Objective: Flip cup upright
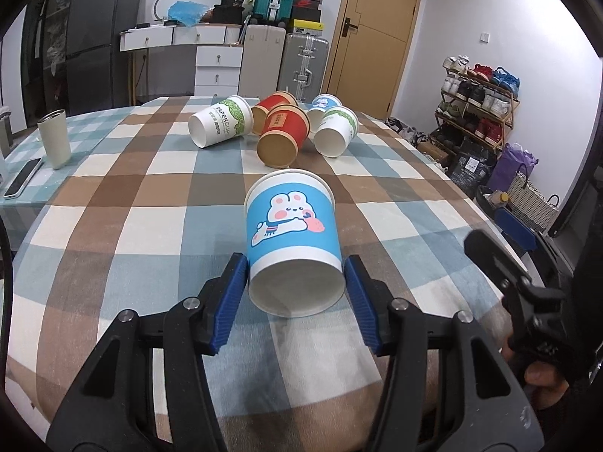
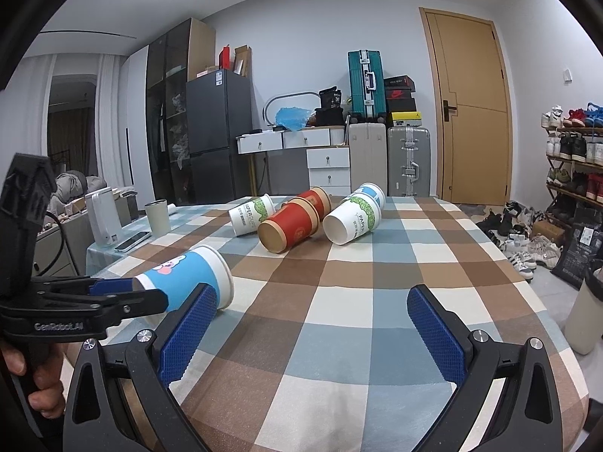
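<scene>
A blue paper cup with a rabbit print [image 1: 292, 226] lies tilted on its side, base toward the camera. My left gripper [image 1: 296, 286] is shut on its base end, blue pads touching both sides. In the right wrist view the same cup [image 2: 188, 278] sits in the left gripper [image 2: 124, 293], rim pointing right and lifted slightly off the checked tablecloth [image 2: 339, 320]. My right gripper [image 2: 309, 324] is open and empty above the cloth, just right of the cup. Several more cups lie on their sides at the far end: red [image 1: 282, 137], white-green [image 1: 220, 120].
A grey tumbler [image 1: 54, 137] and a phone [image 1: 22, 177] are at the table's left edge. A white appliance [image 2: 103, 222] stands there too. Suitcases, drawers and a door are behind the table; a shoe rack [image 1: 478, 105] is at right.
</scene>
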{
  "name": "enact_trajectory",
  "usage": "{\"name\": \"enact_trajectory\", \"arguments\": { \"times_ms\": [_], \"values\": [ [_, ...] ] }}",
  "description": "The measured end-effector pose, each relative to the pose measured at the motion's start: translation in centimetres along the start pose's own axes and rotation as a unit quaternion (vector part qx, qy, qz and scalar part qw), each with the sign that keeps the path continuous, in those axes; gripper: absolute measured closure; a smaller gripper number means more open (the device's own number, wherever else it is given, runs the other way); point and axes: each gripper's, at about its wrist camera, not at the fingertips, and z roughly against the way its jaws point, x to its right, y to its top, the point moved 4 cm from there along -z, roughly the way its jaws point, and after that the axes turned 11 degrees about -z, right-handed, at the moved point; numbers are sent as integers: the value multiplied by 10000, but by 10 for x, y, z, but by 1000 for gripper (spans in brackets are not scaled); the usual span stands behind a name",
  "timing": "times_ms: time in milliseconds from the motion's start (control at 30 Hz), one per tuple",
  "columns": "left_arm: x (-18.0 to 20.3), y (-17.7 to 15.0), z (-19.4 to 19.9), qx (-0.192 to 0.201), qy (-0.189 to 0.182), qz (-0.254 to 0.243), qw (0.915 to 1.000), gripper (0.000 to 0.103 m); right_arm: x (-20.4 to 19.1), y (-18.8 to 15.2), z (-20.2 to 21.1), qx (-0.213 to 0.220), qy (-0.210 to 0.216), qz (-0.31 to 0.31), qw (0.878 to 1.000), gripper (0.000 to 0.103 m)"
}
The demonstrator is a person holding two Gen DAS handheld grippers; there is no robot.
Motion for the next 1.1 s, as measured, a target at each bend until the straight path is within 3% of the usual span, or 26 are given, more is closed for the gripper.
{"name": "enact_trajectory", "arguments": {
  "times_ms": [267, 600, 633, 733, 900, 1000, 1100],
  "values": [
    [12, -19, 22, 15, -160, -89, 9998, 52, -4, -2, 0, -40, 18, 43, 10000, 0],
    [25, -33, 19, -206, -359, -215, 9989, 51, -5, -3, 0, -76, 39, 21, 10000, 0],
    [25, -33, 20, -202, -355, -222, 9989, 48, -6, -4, 1, -84, 45, 11, 10000, 0],
    [20, -32, 24, -105, -240, -221, 9994, 22, -10, -5, 0, -157, 95, 14, 9998, 0],
    [3, -23, 37, 125, -220, -193, 9995, 19, -21, -3, -1, -400, 320, -36, 9987, 0],
    [-13, -20, 46, 282, -63, -173, 9994, 3, -27, -1, -5, -611, 372, -134, 9973, 0],
    [-28, -16, 53, 437, -11, -102, 9990, 1, -29, -1, -11, -947, 372, -363, 9942, 0]
  ]
}}
